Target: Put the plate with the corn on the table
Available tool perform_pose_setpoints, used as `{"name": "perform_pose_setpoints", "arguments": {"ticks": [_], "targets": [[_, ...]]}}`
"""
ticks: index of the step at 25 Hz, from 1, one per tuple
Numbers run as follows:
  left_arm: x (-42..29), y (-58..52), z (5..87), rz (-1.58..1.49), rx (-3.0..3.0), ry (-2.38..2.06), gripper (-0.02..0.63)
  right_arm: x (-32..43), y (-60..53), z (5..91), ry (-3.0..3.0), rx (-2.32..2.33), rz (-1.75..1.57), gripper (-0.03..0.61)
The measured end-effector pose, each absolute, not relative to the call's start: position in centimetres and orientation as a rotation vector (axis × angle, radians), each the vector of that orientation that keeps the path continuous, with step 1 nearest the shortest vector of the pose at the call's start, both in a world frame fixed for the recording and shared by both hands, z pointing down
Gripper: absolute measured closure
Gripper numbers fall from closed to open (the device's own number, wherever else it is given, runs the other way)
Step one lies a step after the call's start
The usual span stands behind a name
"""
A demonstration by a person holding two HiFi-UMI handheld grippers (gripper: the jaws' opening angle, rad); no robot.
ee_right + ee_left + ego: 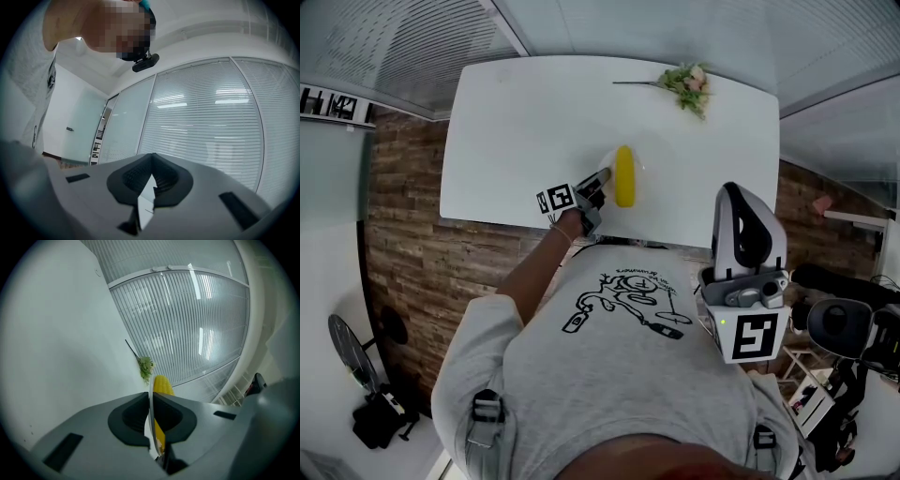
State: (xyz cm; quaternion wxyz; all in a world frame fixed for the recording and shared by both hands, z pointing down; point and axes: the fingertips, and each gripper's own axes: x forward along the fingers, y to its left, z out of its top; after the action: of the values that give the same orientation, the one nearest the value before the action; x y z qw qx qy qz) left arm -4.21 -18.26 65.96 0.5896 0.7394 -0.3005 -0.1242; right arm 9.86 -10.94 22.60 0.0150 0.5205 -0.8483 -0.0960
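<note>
1. Status: the carry looks nearly finished, the release is not made. In the head view the plate (606, 169) with the corn (624, 175) is over the near edge of the white worktop (506, 141), at 12 o'clock from my body. White on white, so I cannot tell whether the base touches the surface.
2. Left gripper (592, 190): its jaws pinch the plate's near rim. In the left gripper view the thin white rim runs edge-on between them, with the cob just past.
3. Right gripper (151, 174): jaws pressed together on nothing. It is raised beside my chest at 4 o'clock from the plate, facing window blinds, and takes no part.
4. Left to do, as I judge it: confirm the plate sits flat, spread the left jaws, back off.
5. Thing: one yellow cob, lying lengthwise away from me, on a shallow white plate.
6. Other: a green sprig (684, 82) at 1 o'clock, at the far edge, well apart.
</note>
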Motion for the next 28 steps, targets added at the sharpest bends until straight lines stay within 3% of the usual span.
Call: {"name": "perform_pose_setpoints", "arguments": {"ticks": [28], "targets": [[-1.3, -18.5, 72.3, -0.143, 1.685, -0.670, 0.584, 10.0, -11.3, 23.0, -2.596, 1.633, -0.285, 0.571]]}}
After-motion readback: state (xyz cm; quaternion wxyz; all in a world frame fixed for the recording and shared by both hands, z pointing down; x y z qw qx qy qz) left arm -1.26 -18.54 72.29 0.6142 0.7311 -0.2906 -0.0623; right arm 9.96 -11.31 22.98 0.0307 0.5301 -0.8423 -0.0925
